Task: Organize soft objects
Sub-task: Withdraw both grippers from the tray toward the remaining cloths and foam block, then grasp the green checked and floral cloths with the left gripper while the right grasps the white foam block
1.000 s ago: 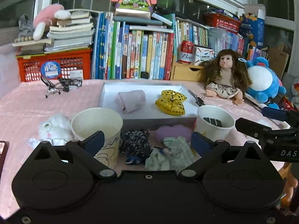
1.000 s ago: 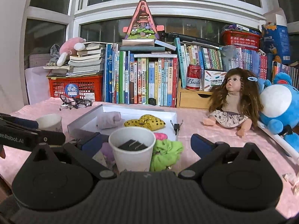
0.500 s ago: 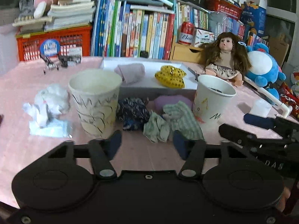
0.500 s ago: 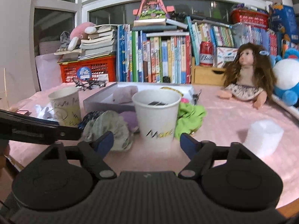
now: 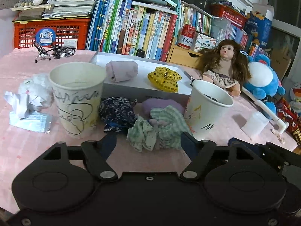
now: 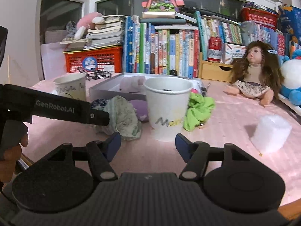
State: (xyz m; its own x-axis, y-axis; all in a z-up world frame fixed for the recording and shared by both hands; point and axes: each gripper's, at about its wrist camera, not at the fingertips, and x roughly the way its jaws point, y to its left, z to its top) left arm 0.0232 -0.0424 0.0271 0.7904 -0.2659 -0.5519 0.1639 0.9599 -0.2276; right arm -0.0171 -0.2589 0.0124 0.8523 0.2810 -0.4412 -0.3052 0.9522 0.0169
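Note:
A pale green checked cloth (image 5: 160, 130) lies crumpled on the pink table, with a dark blue patterned cloth (image 5: 117, 113) to its left and a purple soft pad (image 5: 160, 103) behind. My left gripper (image 5: 148, 144) is open, its fingers either side of the green cloth's near edge. A white tray (image 5: 143, 88) holds a rolled mauve cloth (image 5: 121, 70) and a yellow dotted bow (image 5: 165, 79). My right gripper (image 6: 147, 144) is open and empty, just short of a white paper cup (image 6: 168, 109). A bright green cloth (image 6: 199, 111) lies right of that cup.
A scribbled paper cup (image 5: 77, 101) stands left of the cloths, with crumpled tissue (image 5: 28, 98) beyond it. A doll (image 5: 223, 66), a blue plush (image 5: 261, 81) and a white foam roll (image 6: 270, 133) are at the right. Books and a red crate (image 5: 50, 33) line the back.
Both grippers have pulled back and tilted down toward the table. The left one has narrowed its opening and now sits at the green checked cloth; the right one has narrowed too.

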